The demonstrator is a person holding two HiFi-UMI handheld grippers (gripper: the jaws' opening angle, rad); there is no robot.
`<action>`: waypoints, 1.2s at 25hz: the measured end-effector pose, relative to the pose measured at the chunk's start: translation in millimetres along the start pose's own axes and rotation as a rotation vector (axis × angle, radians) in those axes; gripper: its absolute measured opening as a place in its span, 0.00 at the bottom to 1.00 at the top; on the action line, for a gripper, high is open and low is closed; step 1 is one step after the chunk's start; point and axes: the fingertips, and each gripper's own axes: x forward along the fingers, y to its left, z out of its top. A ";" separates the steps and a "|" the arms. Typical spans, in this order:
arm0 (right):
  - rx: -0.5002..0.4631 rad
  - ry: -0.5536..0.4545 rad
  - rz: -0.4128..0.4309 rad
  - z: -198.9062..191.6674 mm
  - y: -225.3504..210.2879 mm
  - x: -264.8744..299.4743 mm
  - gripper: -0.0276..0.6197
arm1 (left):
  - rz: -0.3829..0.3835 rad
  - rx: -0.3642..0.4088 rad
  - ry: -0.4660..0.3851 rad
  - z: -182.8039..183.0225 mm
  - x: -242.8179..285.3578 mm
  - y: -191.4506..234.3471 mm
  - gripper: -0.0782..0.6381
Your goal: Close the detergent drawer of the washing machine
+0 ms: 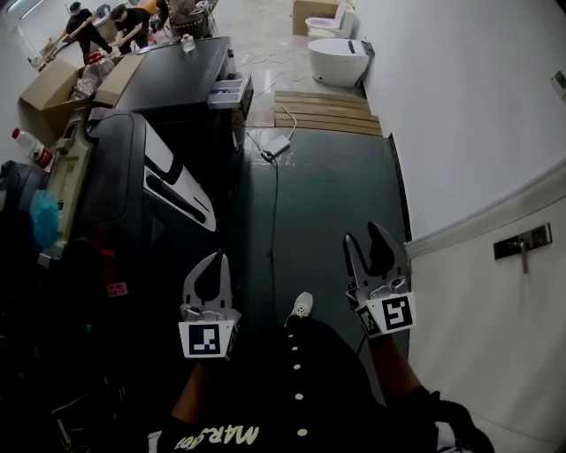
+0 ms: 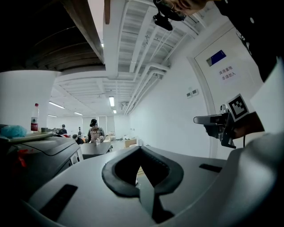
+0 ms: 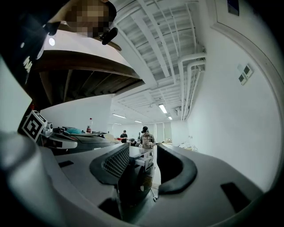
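Observation:
The dark washing machine (image 1: 177,81) stands at the back left, and its pale detergent drawer (image 1: 232,90) sticks out of its front into the aisle. That drawer (image 3: 143,160) also shows far off between the right gripper's jaws. Both grippers hang low in front of the person, far from the machine. My left gripper (image 1: 219,258) (image 2: 141,149) is shut, its tips touching with nothing between them. My right gripper (image 1: 366,237) (image 3: 143,153) is open and holds nothing.
A nearer black machine with a white panel (image 1: 177,190) lines the left side. A cable and white power box (image 1: 277,146) lie on the dark floor. Wooden slats (image 1: 323,111), toilets (image 1: 340,57), cardboard boxes (image 1: 53,84) and people (image 1: 97,26) are farther back. A white wall (image 1: 478,115) runs along the right.

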 end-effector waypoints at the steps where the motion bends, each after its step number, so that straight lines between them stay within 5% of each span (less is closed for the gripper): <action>1: 0.004 0.002 0.001 -1.4 -5.4 2.4 0.34 | 0.003 -0.002 0.004 0.5 5.2 -1.8 0.11; 15: 0.037 0.014 0.007 -17.1 -88.0 11.4 0.34 | 0.016 -0.052 0.002 16.0 75.0 -49.1 0.11; 30: 0.057 0.073 0.019 -43.4 -99.8 53.2 0.34 | 0.018 -0.078 0.056 -5.5 111.7 -29.6 0.11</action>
